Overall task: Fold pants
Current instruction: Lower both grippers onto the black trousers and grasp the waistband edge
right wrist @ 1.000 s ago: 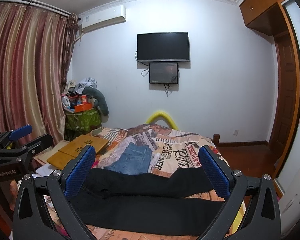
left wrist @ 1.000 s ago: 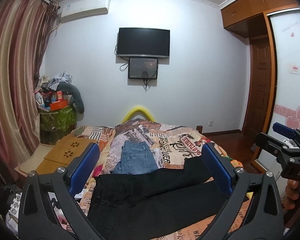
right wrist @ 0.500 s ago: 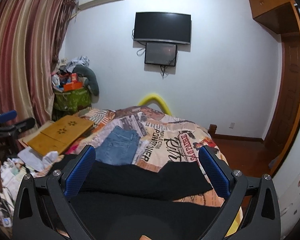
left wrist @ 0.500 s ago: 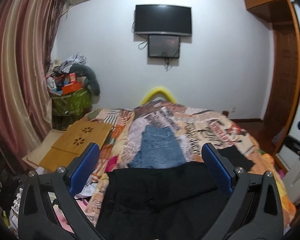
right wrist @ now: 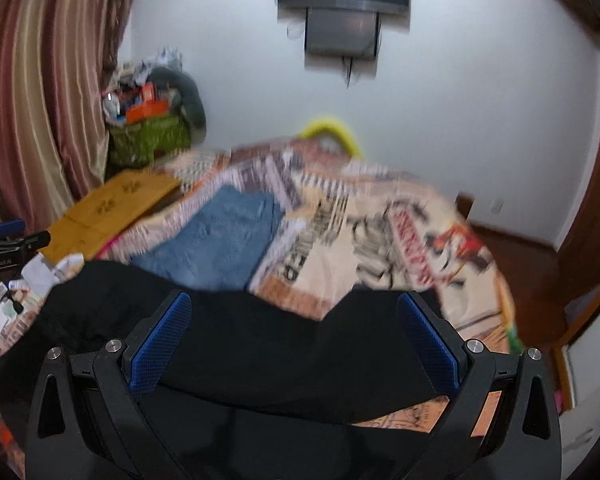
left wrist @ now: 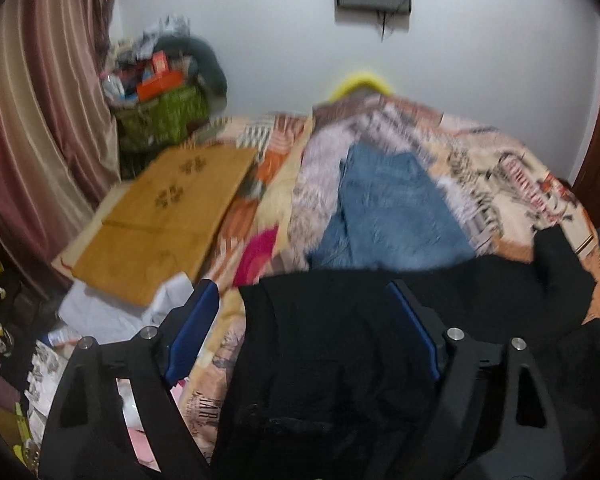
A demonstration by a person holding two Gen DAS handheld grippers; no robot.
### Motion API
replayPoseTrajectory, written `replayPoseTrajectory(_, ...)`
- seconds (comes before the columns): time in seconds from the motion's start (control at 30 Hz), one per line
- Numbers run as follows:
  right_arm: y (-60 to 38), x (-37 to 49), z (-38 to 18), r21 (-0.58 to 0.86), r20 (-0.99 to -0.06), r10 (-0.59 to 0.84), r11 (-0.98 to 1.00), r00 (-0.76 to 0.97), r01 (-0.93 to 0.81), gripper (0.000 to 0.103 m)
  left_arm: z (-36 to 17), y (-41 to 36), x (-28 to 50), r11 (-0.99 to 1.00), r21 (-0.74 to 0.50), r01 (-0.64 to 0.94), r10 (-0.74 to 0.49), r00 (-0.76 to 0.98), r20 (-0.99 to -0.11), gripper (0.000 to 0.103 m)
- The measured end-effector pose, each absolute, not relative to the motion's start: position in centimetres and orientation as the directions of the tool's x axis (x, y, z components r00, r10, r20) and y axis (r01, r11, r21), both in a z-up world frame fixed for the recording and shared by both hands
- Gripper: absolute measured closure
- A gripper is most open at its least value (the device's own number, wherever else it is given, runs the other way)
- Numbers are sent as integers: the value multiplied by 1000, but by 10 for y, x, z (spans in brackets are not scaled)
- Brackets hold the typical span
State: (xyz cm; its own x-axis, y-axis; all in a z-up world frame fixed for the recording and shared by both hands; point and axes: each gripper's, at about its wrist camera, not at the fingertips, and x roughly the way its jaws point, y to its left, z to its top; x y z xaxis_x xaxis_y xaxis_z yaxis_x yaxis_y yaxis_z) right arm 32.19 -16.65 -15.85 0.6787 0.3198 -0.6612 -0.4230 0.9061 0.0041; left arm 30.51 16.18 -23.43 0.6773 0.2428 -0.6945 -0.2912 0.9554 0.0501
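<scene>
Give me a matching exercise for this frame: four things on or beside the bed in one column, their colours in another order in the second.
Things:
1. pants spread across the near end of the bed
2. folded jeans farther up the bed
3. lap desk at the bed's left edge
4. curved object behind the bed's far end

Colours:
A. yellow
B. black
C. blue denim
D. light brown wood

Pairs: 1-B, 2-C, 3-D, 4-A
</scene>
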Motion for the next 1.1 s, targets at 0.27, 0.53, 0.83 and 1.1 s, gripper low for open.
replayPoseTrajectory(0.27, -156, 386, -210, 37, -763, 330, 881, 556, -471, 3, -291, 202, 349, 955, -38, -294, 138, 555, -820, 24)
replayPoseTrajectory(0.53, -129, 432, -243, 70, -825, 391, 788, 408, -612, 10, -334, 242, 384, 918, -221, -330, -51, 454, -890, 41)
replayPoseTrajectory(0.83, -101, 450, -295, 140, -883, 394, 742, 257, -655, 26, -352, 238, 403, 915, -209, -345, -58, 399, -915, 72)
replayPoseTrajectory(1.1, -95, 436, -295, 160, -865, 431, 722, 258, -673, 79, -337, 216, 390, 950, -79, -302, 60, 427, -902, 92)
